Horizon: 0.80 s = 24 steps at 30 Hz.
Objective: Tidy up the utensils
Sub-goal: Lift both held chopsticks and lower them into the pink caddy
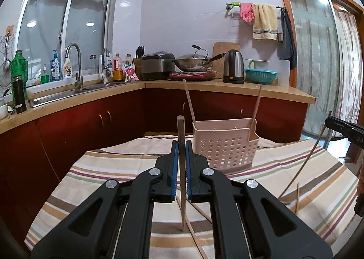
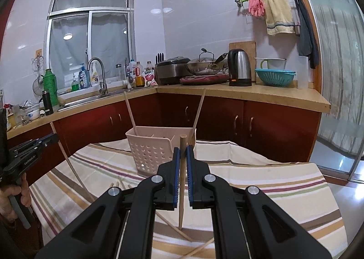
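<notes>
In the left wrist view my left gripper [image 1: 181, 144] is shut on a wooden chopstick [image 1: 180, 126] that stands almost upright between the blue pads. Just beyond it to the right stands a pink perforated utensil basket [image 1: 225, 147], with two chopsticks [image 1: 190, 101] leaning in it. My right gripper [image 2: 182, 149] is shut on another upright chopstick [image 2: 182, 139], with the same basket [image 2: 152, 149] close ahead on the left. Each gripper shows at the edge of the other's view: the right gripper [image 1: 329, 122] and the left gripper [image 2: 54, 138]. Several loose chopsticks [image 1: 195, 236] lie on the cloth below.
The table is covered with a striped cloth [image 1: 109, 167] and drops off at the far edge towards red cabinets [image 2: 273, 126]. Behind them the counter carries a sink [image 1: 68, 93], a wok [image 1: 193, 63], a kettle [image 1: 233, 66] and a teal colander [image 1: 260, 75]. A person's hand [image 2: 13, 193] grips the left tool.
</notes>
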Tool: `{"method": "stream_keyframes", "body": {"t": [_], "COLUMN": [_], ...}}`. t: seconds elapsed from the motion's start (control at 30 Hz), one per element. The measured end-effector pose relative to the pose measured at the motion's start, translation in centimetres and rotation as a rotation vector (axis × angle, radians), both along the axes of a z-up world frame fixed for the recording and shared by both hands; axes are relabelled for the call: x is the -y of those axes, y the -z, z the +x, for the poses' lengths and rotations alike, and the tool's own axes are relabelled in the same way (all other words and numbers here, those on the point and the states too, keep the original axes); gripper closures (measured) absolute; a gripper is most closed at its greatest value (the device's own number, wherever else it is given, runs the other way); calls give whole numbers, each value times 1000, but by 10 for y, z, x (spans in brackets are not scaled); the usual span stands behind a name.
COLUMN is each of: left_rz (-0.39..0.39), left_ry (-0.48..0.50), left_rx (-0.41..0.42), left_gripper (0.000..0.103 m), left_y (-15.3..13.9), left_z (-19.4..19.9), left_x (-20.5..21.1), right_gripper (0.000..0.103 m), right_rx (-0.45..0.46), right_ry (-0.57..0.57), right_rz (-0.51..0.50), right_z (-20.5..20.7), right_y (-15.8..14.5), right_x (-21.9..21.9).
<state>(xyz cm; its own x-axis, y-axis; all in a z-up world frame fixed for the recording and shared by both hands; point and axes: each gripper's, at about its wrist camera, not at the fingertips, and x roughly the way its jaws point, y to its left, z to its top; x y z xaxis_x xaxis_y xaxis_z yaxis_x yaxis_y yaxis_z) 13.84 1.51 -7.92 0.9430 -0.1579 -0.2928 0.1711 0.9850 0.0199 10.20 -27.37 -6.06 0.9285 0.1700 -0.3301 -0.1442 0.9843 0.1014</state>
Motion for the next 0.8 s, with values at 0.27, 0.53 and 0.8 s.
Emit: {"method": "stream_keyframes", "body": {"t": [0.27,0.53,0.8], "left_rz": [-6,-22,-20], "left_ry": [15,52,71], "left_rx": [-7,23,110], "left_gripper": [96,96,96], "left_y": [-5,-28,-64], "left_z": [21,26,36], "left_x": [2,8,23], "right_gripper": [96,96,96], "right_rx": [-1,28,90], "right_ry": [7,-5,-20], "right_rz": [23,22,26], "right_z": [18,21,35], "right_y": [-1,-16,-41], "right_x": [2,0,-4]}}
